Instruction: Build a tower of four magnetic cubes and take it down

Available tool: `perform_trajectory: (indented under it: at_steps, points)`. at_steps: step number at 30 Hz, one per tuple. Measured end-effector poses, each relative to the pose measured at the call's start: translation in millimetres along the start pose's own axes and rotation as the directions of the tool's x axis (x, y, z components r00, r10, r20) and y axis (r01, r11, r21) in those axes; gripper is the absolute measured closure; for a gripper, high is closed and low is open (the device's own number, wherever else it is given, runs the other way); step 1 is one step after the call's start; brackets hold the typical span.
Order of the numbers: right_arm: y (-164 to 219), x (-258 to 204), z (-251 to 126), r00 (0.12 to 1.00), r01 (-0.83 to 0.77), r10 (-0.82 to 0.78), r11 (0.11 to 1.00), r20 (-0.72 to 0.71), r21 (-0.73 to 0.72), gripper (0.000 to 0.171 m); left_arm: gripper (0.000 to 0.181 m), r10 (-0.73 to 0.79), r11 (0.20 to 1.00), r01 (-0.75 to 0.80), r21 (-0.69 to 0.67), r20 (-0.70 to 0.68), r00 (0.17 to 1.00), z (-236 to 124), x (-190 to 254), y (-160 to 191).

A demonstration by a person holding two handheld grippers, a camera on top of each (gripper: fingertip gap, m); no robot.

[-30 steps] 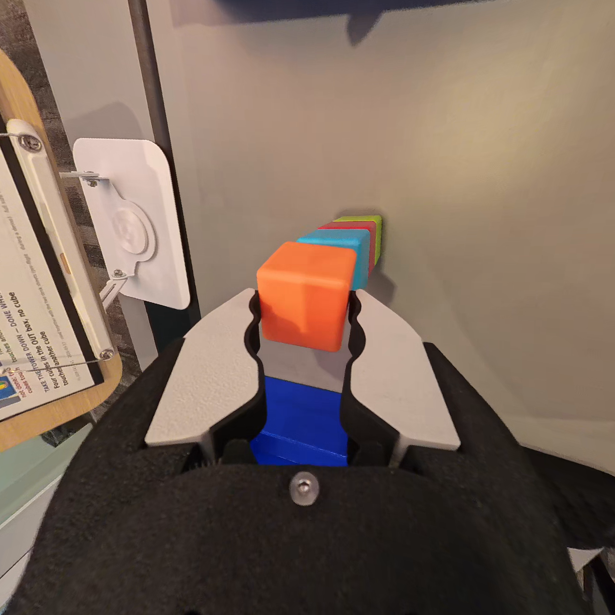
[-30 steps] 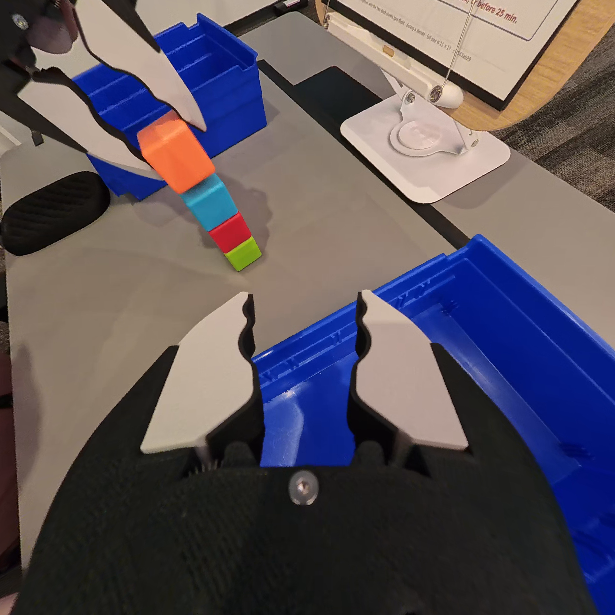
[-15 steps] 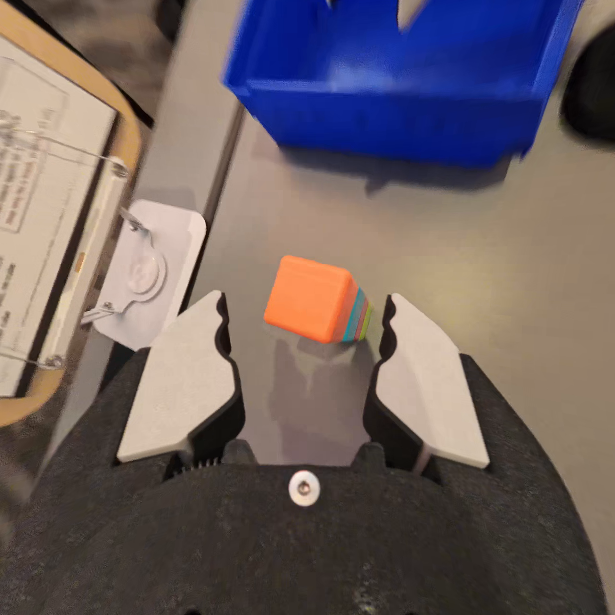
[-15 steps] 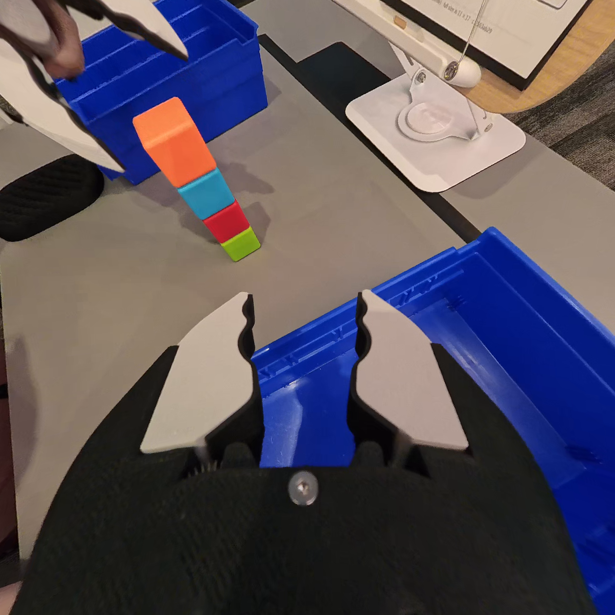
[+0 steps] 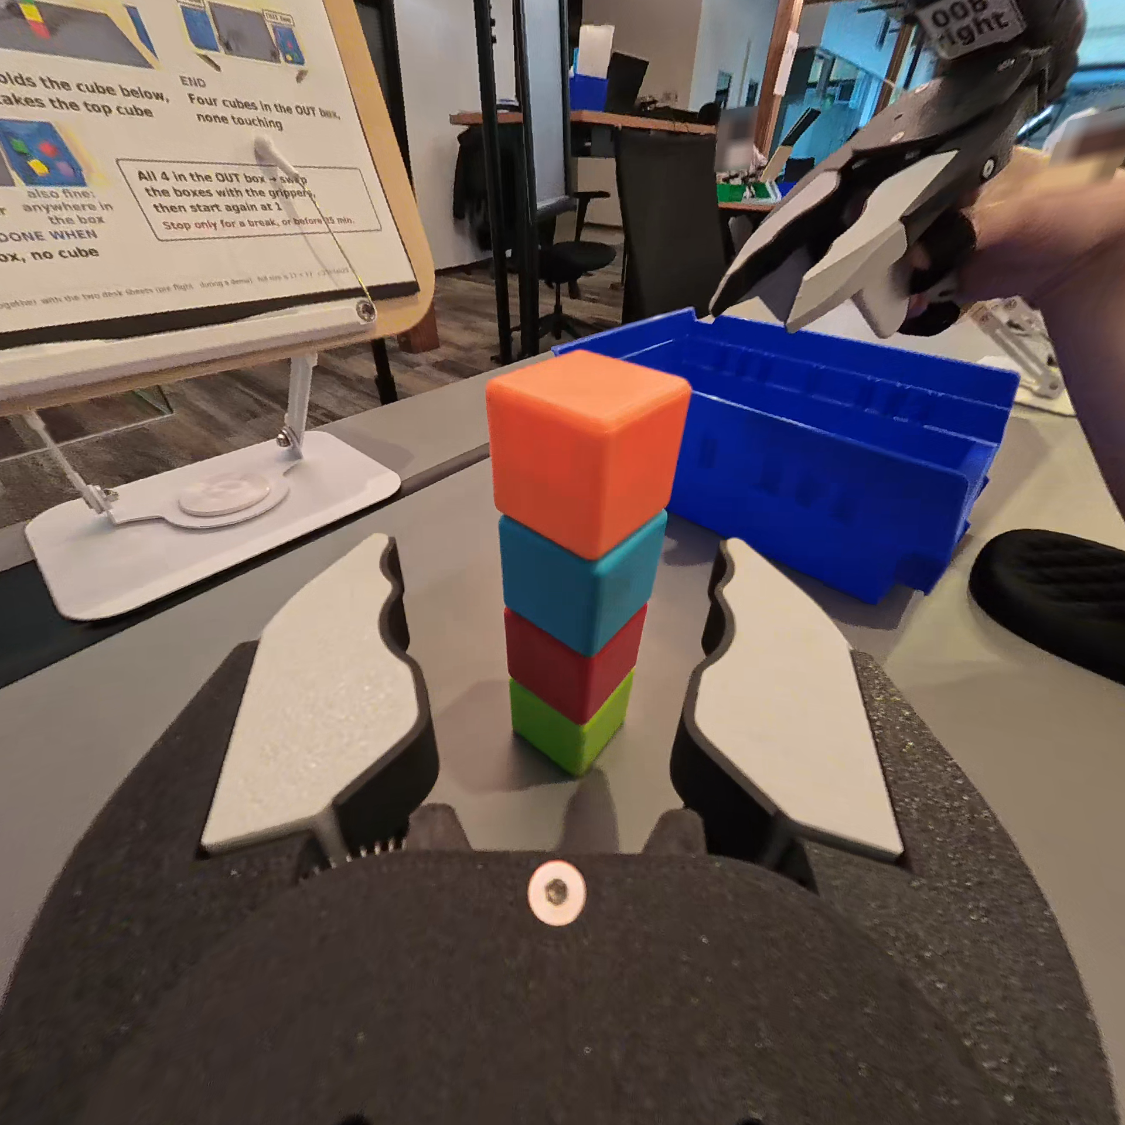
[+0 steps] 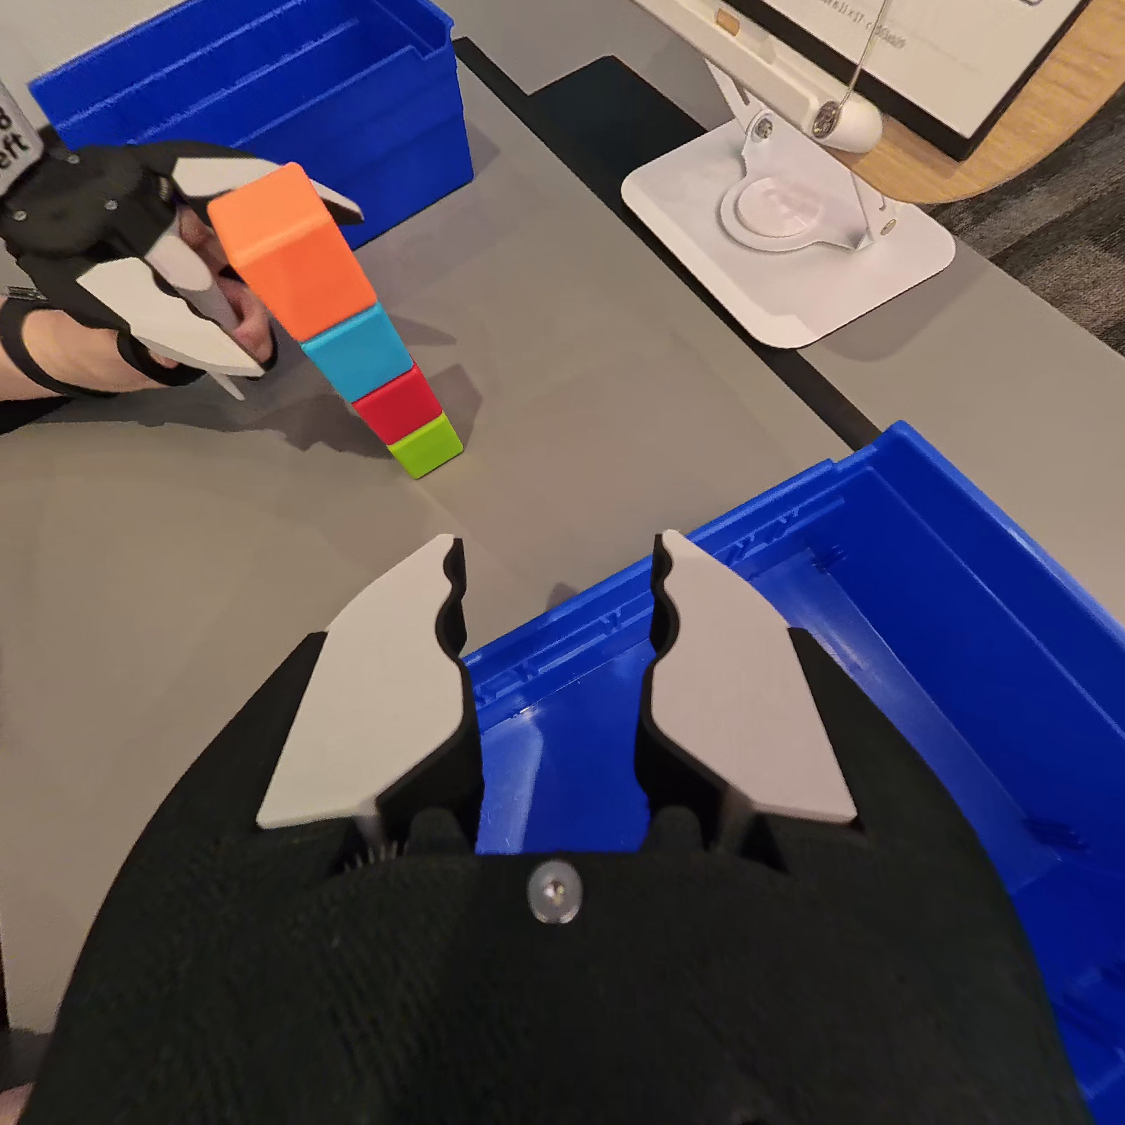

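Grey, wavy-edged fingers of the left gripper (image 5: 555, 615) stand wide apart with nothing between them gripped; the tower of four smooth plastic cubes rises in the gap, touching neither finger. It stands upright on the matte grey tabletop (image 5: 152, 700): a lime-green cube (image 5: 569, 727) at the bottom, a red cube (image 5: 572, 666) on it, a turquoise cube (image 5: 578, 584) next, and an orange cube (image 5: 584, 450) on top, each resting on the one below.

From the right wrist view, the right gripper (image 6: 557, 578) is likewise open and empty, its fingers held above the near rim of a blue plastic bin (image 6: 913, 639). Past the fingertips lies bare grey tabletop, then the tower, with the left gripper just beside its upper cubes, held by a person's hand (image 6: 73, 359). Behind the tower sits a second blue plastic bin (image 6: 292, 79), well apart from the first.

Farther off to one side stands a white metal stand base (image 6: 791, 262) carrying a wood-framed instruction board (image 5: 201, 164).
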State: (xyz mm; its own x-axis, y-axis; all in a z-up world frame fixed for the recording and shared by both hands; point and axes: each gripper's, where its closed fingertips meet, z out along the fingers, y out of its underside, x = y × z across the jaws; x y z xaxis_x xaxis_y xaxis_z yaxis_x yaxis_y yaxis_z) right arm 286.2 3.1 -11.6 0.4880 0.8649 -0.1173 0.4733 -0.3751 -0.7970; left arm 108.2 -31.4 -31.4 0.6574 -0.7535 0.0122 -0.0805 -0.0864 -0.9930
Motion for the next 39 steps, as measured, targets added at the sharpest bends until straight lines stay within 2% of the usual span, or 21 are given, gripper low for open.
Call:
perform_trajectory:
  at_steps: [4, 8, 12, 14, 19, 25, 28, 31, 32, 34, 36, 39]
  points:
    - [4, 0, 7, 1.000, 0.011, -0.011, 0.999, -0.009, -0.036, 0.111, 0.086, -0.009, 0.999, 0.009, 0.033, -0.009, 1.000, 19, 2, 5]
    - [7, 3, 11, 1.000, 0.008, -0.009, 0.998, -0.017, -0.054, 0.111, 0.088, -0.096, 0.995, 0.098, 0.022, -0.065, 0.993, 35, 10, 17]
    - [-1, 2, 12, 0.999, 0.033, -0.034, 0.999, -0.041, -0.031, 0.112, 0.102, -0.096, 0.994, 0.102, 0.044, -0.117, 0.988, 42, 13, 20]
    - [-16, -1, 9, 0.994, 0.081, -0.080, 0.996, -0.071, 0.021, 0.113, 0.114, -0.090, 0.995, 0.095, 0.037, -0.121, 0.989, 43, 13, 24]
    - [-65, -42, 7, 0.978, 0.205, -0.195, 0.958, -0.067, 0.201, 0.112, 0.115, -0.079, 0.996, 0.086, 0.037, -0.163, 0.984, 40, 17, 25]
    - [-100, -110, 52, 0.952, 0.273, -0.305, 0.896, 0.038, 0.352, 0.093, 0.115, -0.101, 0.994, 0.109, 0.031, -0.191, 0.976, 29, 26, 26]
    - [-94, -131, 83, 0.932, 0.309, -0.354, 0.890, 0.081, 0.335, 0.091, 0.115, -0.068, 0.997, 0.073, 0.020, -0.187, 0.980, 27, 31, 28]
    - [-79, -135, 105, 0.932, 0.310, -0.345, 0.915, 0.106, 0.257, 0.091, 0.115, -0.056, 0.998, 0.060, 0.019, -0.187, 0.981, 28, 33, 27]
    - [-77, -132, 109, 0.934, 0.312, -0.343, 0.918, 0.095, 0.244, 0.094, 0.115, -0.059, 0.998, 0.063, 0.016, -0.193, 0.979, 28, 34, 28]
    - [-71, -131, 114, 0.934, 0.309, -0.339, 0.925, 0.110, 0.219, 0.114, 0.115, -0.069, 0.997, 0.074, 0.016, -0.197, 0.978, 29, 33, 28]
    - [-66, -131, 116, 0.934, 0.297, -0.327, 0.934, 0.142, 0.196, 0.121, 0.115, -0.067, 0.997, 0.071, 0.014, -0.199, 0.978, 29, 32, 28]
    - [-65, -131, 116, 0.933, 0.306, -0.332, 0.935, 0.137, 0.182, 0.121, 0.115, -0.065, 0.998, 0.068, 0.008, -0.194, 0.979, 30, 32, 28]
